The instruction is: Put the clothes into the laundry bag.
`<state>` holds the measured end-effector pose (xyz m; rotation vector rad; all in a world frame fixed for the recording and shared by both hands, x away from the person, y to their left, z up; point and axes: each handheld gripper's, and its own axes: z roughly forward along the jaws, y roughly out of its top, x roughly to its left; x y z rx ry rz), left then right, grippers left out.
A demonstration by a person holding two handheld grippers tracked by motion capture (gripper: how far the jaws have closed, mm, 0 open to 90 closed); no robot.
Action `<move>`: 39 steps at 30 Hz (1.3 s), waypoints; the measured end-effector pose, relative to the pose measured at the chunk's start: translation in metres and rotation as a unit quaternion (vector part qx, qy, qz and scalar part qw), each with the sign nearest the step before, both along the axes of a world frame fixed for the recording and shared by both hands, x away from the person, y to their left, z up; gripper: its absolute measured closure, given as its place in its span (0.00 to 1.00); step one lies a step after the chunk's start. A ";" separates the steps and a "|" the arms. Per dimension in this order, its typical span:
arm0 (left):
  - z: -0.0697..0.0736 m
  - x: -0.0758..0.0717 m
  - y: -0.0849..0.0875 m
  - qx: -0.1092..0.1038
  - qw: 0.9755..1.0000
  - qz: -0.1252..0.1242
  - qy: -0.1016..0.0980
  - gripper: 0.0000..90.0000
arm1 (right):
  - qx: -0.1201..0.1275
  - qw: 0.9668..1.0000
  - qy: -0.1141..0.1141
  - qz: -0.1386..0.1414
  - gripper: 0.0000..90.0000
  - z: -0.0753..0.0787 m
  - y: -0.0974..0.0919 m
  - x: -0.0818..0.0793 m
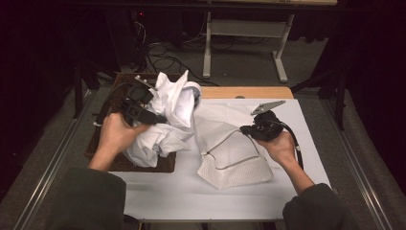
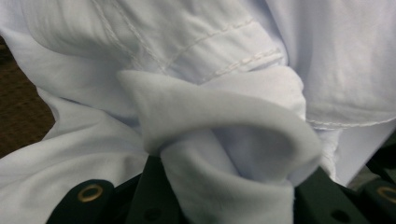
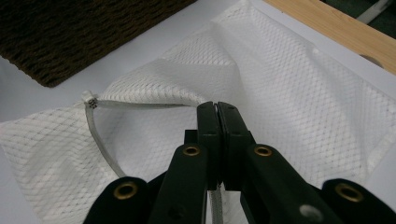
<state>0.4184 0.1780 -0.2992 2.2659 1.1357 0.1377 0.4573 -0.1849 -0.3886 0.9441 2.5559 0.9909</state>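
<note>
Two grippers are seen in the high view. The left gripper (image 1: pixel 155 118) is raised over a dark woven basket (image 1: pixel 103 120) at the left edge of the white surface (image 1: pixel 191 196), its fingers clamped on a bunched white shirt (image 1: pixel 167 115) that hangs partly over the basket. The right gripper (image 1: pixel 245 129) is held at the rim of a white mesh laundry bag (image 1: pixel 230 158) lying flat on the surface, just beside the shirt.

From the left gripper view, a thick fold of the shirt (image 2: pixel 224 126) is seen pinched between fingers held partly apart by the cloth.

From the right gripper view, the right gripper (image 3: pixel 217 109) is seen with its fingers pressed together on the bag's white edge cord (image 3: pixel 140 103), the mesh bag (image 3: pixel 289 84) spread beneath.
</note>
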 end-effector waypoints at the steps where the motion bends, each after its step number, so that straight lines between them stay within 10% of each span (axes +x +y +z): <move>1: -0.002 -0.002 -0.007 0.001 1.000 -0.013 0.002 0.80 | 0.000 1.000 -0.001 0.001 1.00 0.000 0.000 0.001; 14: -0.023 -0.030 -0.061 0.010 0.994 -0.111 0.015 0.79 | -0.004 1.000 0.008 -0.010 1.00 -0.006 0.004 0.008; 22: -0.043 -0.036 -0.092 -0.027 0.988 -0.144 0.041 0.79 | 0.006 1.000 0.004 -0.023 1.00 -0.001 -0.005 0.007; 32: -0.083 -0.049 -0.137 0.033 0.980 -0.190 0.046 0.79 | 0.007 1.000 -0.008 -0.028 1.00 0.000 -0.009 0.006; 39: -0.125 -0.042 -0.155 0.061 0.979 -0.178 0.076 0.79 | 0.013 1.000 -0.014 -0.024 1.00 -0.002 -0.007 0.006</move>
